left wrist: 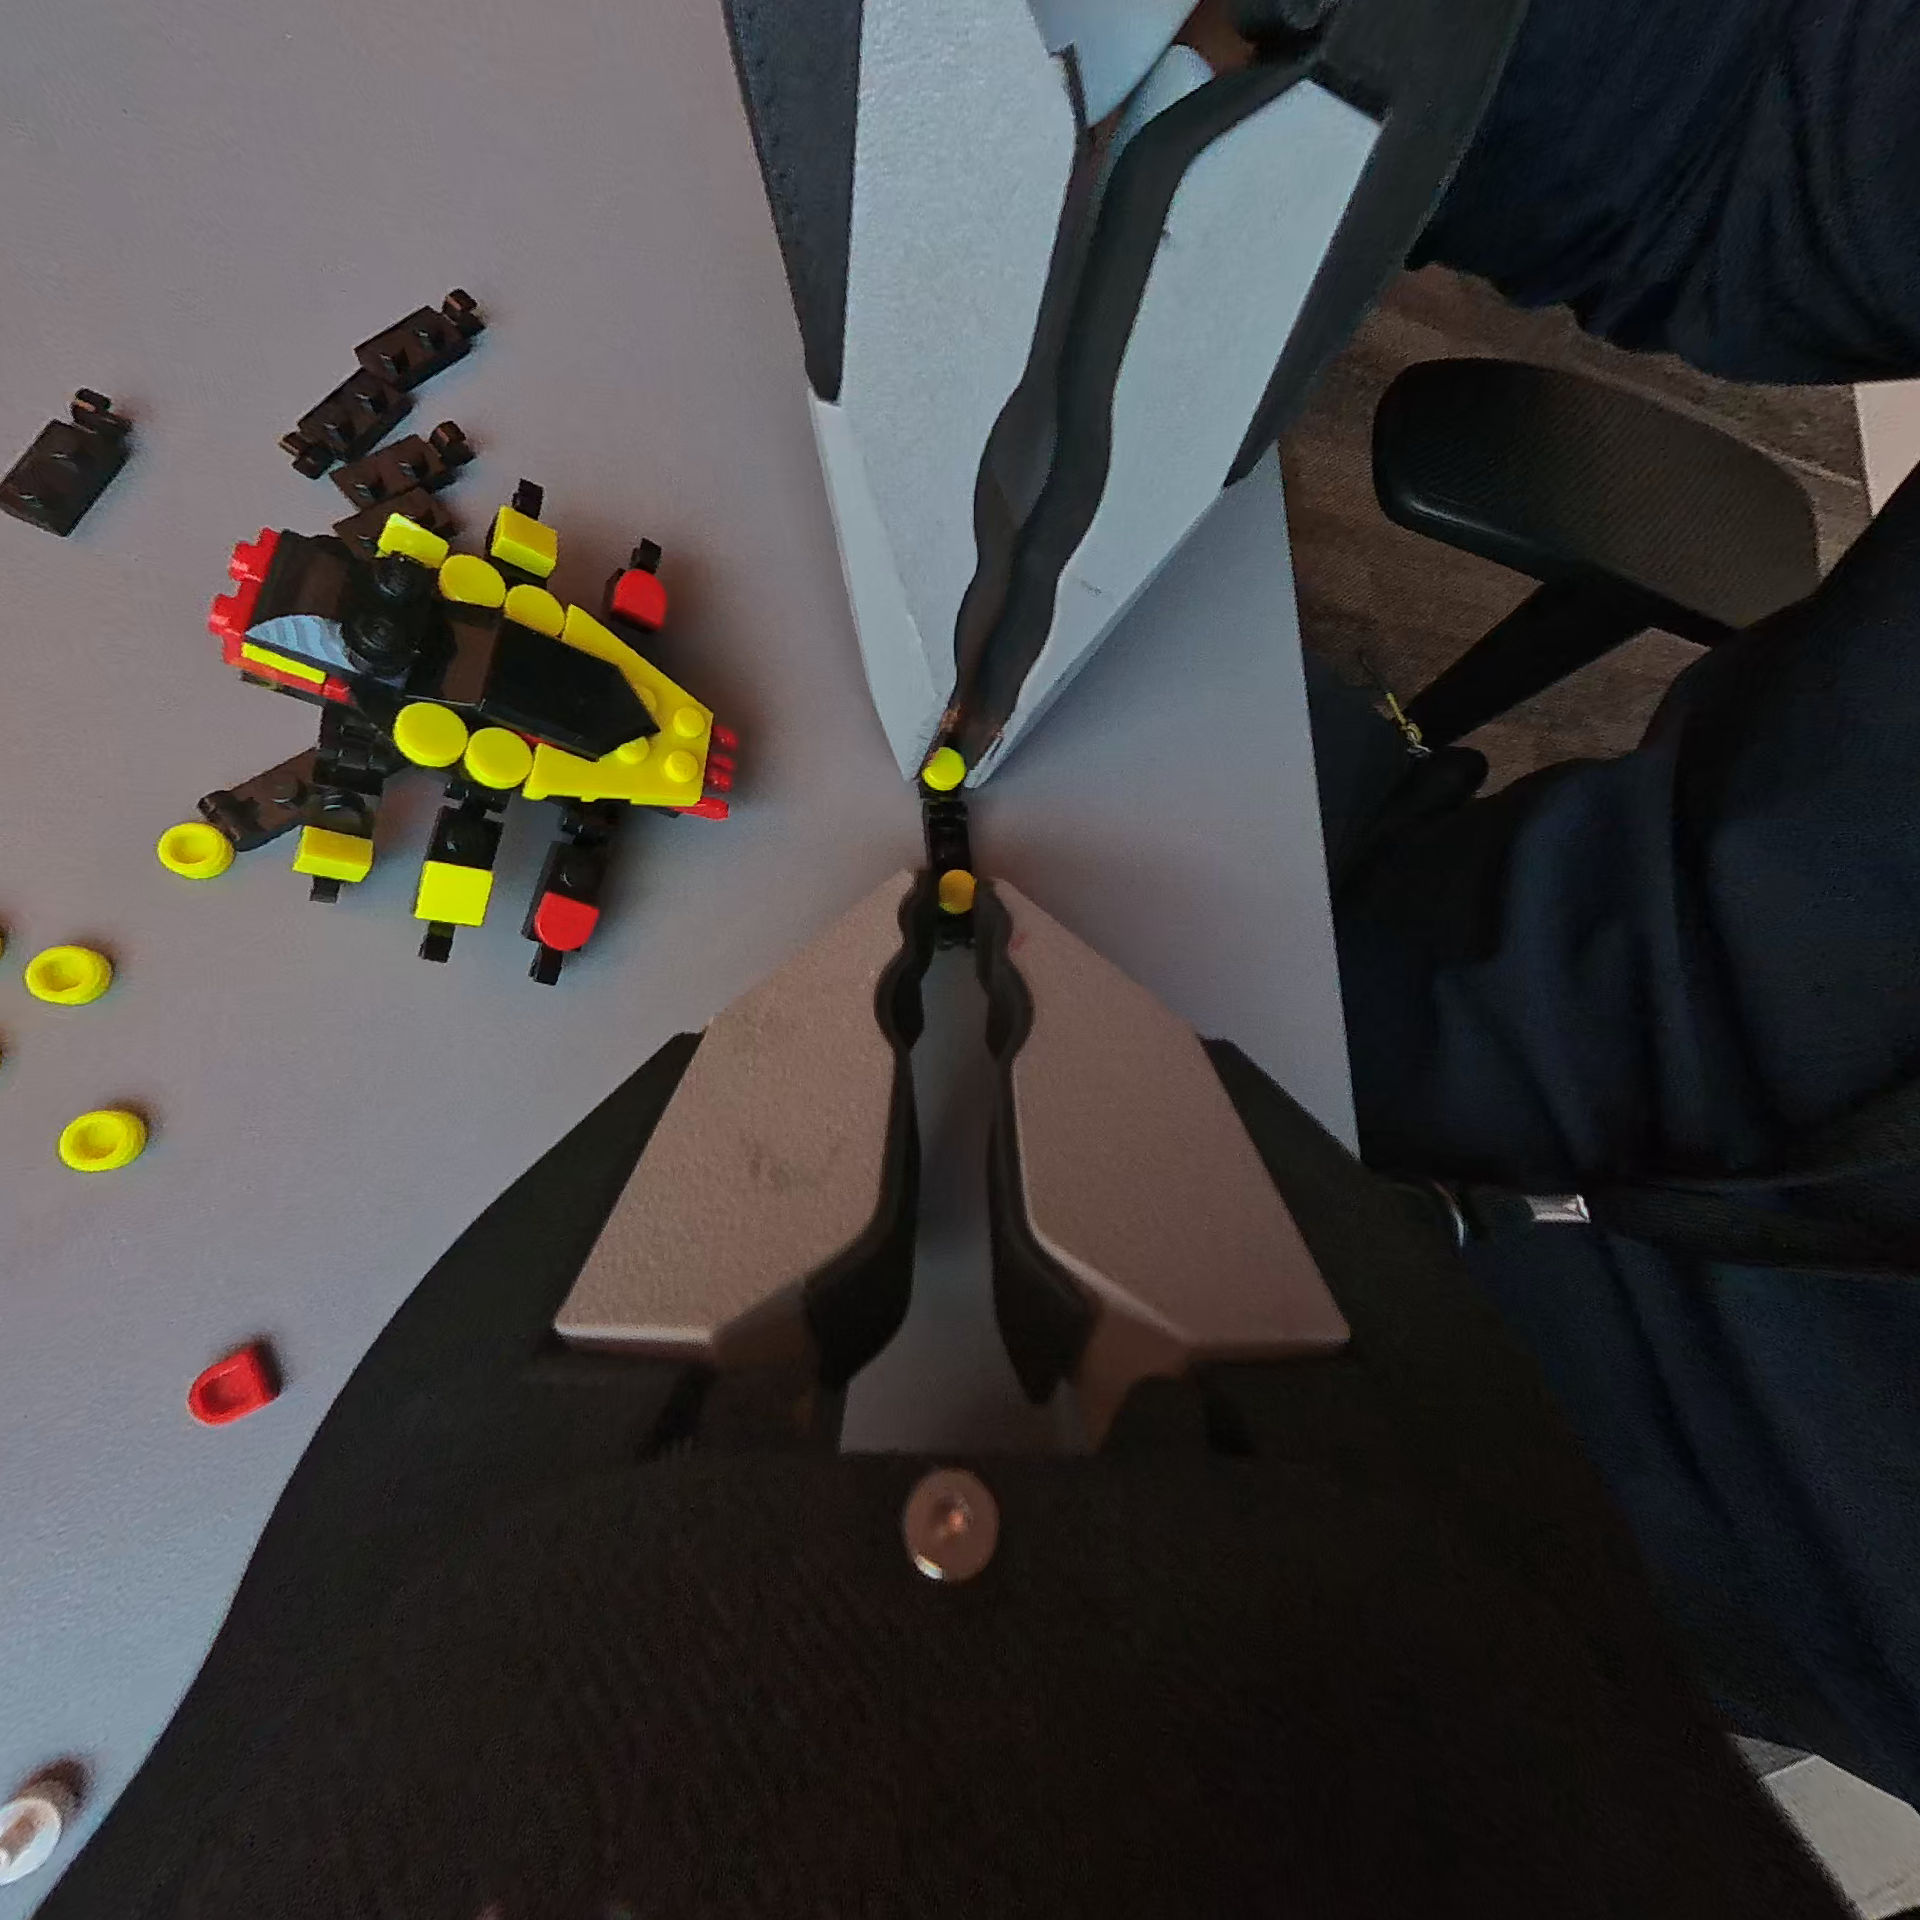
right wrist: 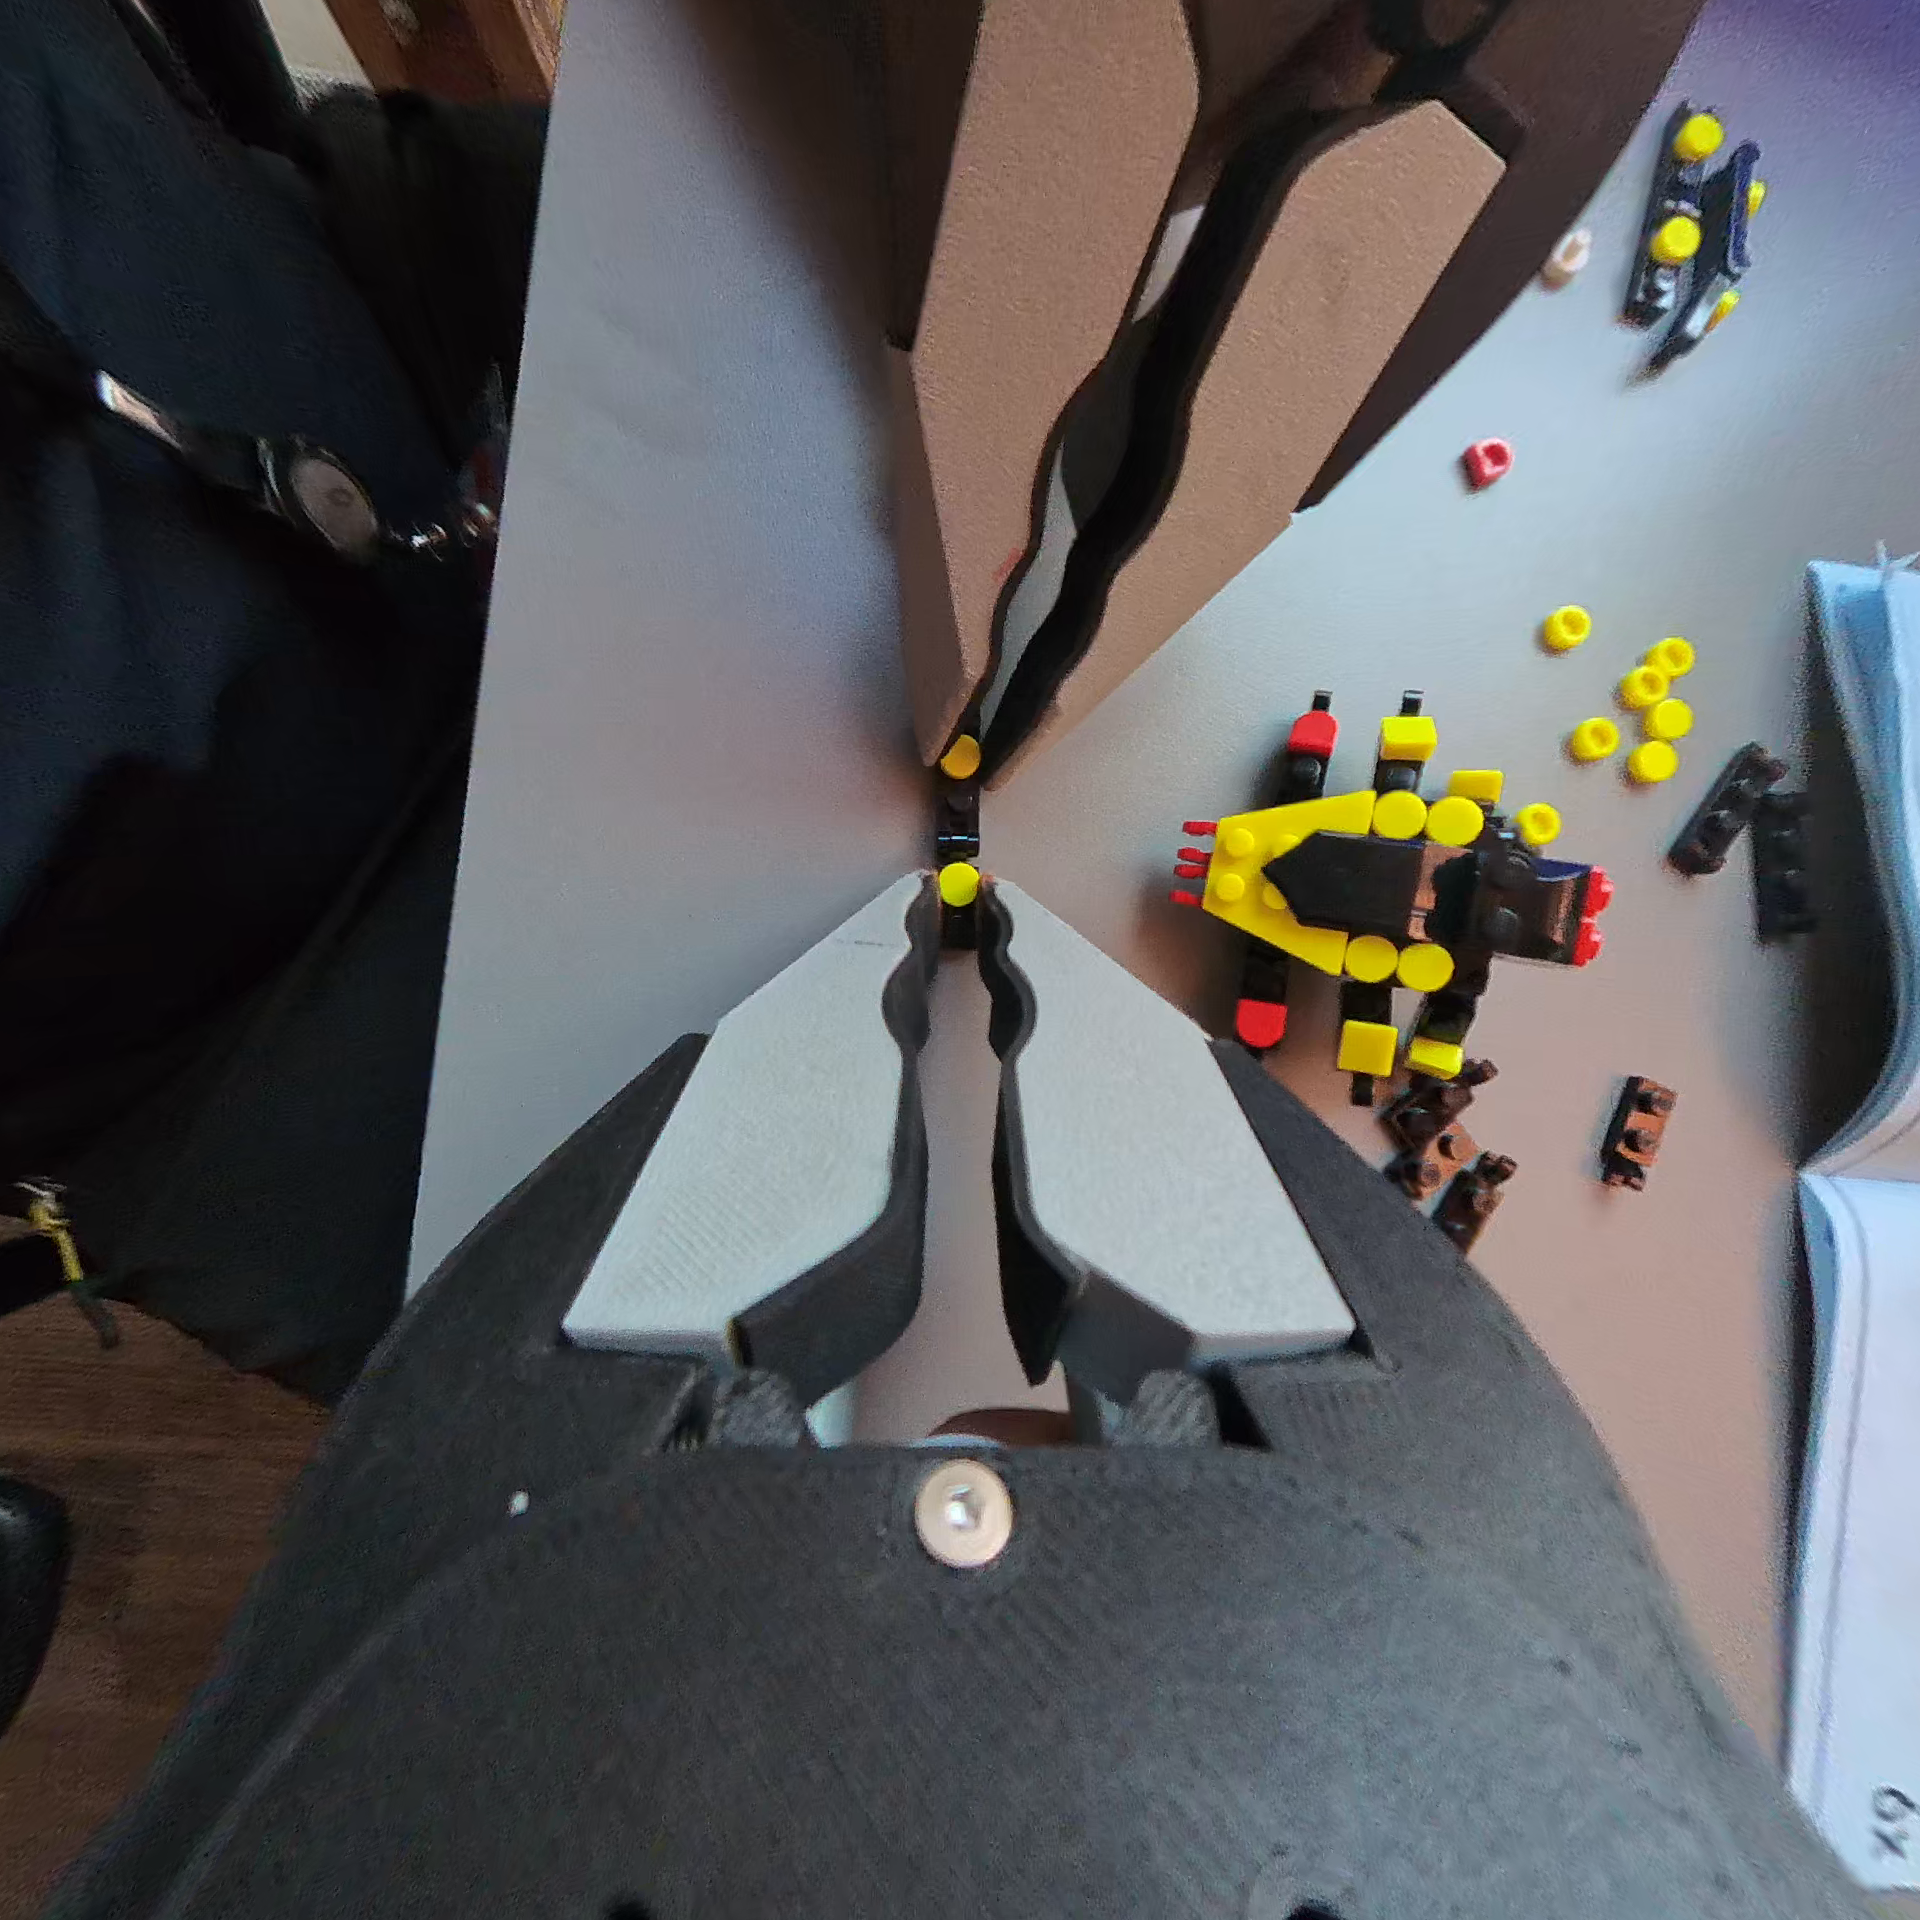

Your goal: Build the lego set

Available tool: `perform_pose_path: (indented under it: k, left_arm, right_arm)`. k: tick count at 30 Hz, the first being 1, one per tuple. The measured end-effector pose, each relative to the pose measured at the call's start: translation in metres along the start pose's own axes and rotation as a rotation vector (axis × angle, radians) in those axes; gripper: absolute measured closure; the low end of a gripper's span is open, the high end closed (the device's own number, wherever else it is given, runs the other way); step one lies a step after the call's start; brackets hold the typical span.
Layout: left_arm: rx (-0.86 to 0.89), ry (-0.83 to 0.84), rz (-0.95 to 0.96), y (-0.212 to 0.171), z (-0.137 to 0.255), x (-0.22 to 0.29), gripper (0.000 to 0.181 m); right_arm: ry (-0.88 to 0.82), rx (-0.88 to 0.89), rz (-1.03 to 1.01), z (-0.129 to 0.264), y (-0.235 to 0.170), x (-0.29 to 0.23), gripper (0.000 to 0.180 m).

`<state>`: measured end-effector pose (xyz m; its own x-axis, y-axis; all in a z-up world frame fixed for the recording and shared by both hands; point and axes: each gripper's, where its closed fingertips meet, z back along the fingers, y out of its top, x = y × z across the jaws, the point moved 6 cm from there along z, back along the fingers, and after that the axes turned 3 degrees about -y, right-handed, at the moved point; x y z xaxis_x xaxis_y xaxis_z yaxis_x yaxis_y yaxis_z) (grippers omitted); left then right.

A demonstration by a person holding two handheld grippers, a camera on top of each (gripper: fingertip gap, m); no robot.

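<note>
A small black leg piece (left wrist: pixel 948 831) with a yellow round tile at each end is held above the grey table (left wrist: pixel 623 208) between both grippers. My left gripper (left wrist: pixel 953 896), with tan fingers, is shut on its near end. My right gripper (left wrist: pixel 943 771), with pale grey fingers, comes in from the top and is shut on the far end. In the right wrist view the right gripper (right wrist: pixel 958 891) holds the near end of the piece (right wrist: pixel 956 821) and the left gripper (right wrist: pixel 960 756) the far end. The yellow, black and red model (left wrist: pixel 499 686) (right wrist: pixel 1382 894) lies on the table beside them.
Loose yellow round tiles (left wrist: pixel 68 975) (right wrist: pixel 1642 696), a red piece (left wrist: pixel 234 1382) (right wrist: pixel 1488 462) and black clip plates (left wrist: pixel 395 395) (right wrist: pixel 1444 1143) lie around the model. A second small assembly (right wrist: pixel 1694 229) lies far right. A booklet (right wrist: pixel 1860 1351) lies at the right. The table edge (left wrist: pixel 1320 831), a chair armrest (left wrist: pixel 1590 488) and a person's lap are close.
</note>
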<state>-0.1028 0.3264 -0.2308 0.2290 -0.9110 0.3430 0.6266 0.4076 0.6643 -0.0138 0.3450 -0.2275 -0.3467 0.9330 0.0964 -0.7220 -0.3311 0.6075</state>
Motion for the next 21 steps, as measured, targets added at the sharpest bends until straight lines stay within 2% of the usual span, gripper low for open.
perform_pose_path:
  k: [4,5,6,9,15,18,21]
  left_arm:
    - [0.018,-0.012,0.004,0.0,0.004,-0.004,0.177]
    - [0.027,-0.022,-0.002,0.001,0.007,-0.003,0.171]
    - [0.063,-0.018,0.002,0.005,0.012,-0.004,0.157]
    - [0.187,-0.01,0.035,0.012,0.034,-0.01,0.152]
    - [0.433,0.204,0.136,0.019,0.086,-0.037,0.149]
    - [0.514,0.385,0.132,0.017,0.112,-0.048,0.15]
    - [0.586,0.498,0.123,0.015,0.129,-0.051,0.15]
  right_arm:
    - [-0.042,0.081,-0.04,0.0,-0.004,0.0,0.175]
    - [-0.049,0.108,-0.054,-0.001,-0.004,-0.001,0.175]
    - [-0.059,0.131,-0.072,-0.001,-0.005,-0.002,0.175]
    - [-0.088,0.176,-0.104,0.004,-0.01,-0.004,0.175]
    - [-0.197,0.342,-0.195,0.029,-0.002,0.0,0.175]
    - [-0.271,0.321,-0.202,0.029,0.009,0.004,0.175]
    - [-0.36,0.263,-0.189,0.024,0.032,0.015,0.175]
